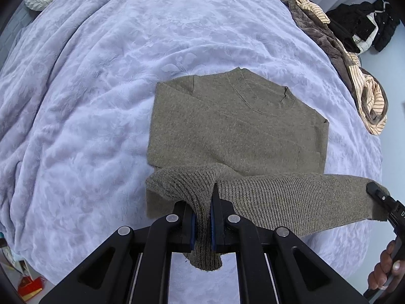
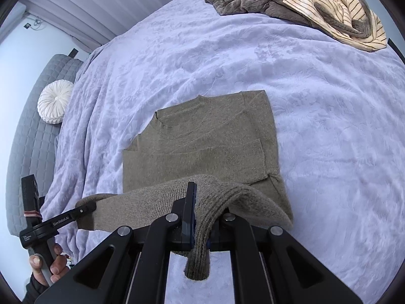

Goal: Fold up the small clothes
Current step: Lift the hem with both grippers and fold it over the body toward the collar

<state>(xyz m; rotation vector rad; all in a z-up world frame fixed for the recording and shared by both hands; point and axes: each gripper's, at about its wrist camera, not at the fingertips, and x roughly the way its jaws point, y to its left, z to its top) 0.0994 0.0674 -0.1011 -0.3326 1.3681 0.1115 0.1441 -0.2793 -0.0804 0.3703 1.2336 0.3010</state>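
Note:
An olive-brown knit sweater lies flat on the lavender blanket, collar away from me and both sleeves folded across its front. Its ribbed hem is lifted off the bed and stretched between the two grippers. My left gripper is shut on the hem's left corner, and a flap of knit hangs down behind its pads. In the right wrist view it shows at the far left. My right gripper is shut on the other corner, and the knit drapes over one finger. It appears at the right edge of the left wrist view.
A heap of brown and cream-striped clothes lies on the bed's far side, with black garments beyond it. A round white cushion rests against grey quilted padding. A red box sits below the bed's edge.

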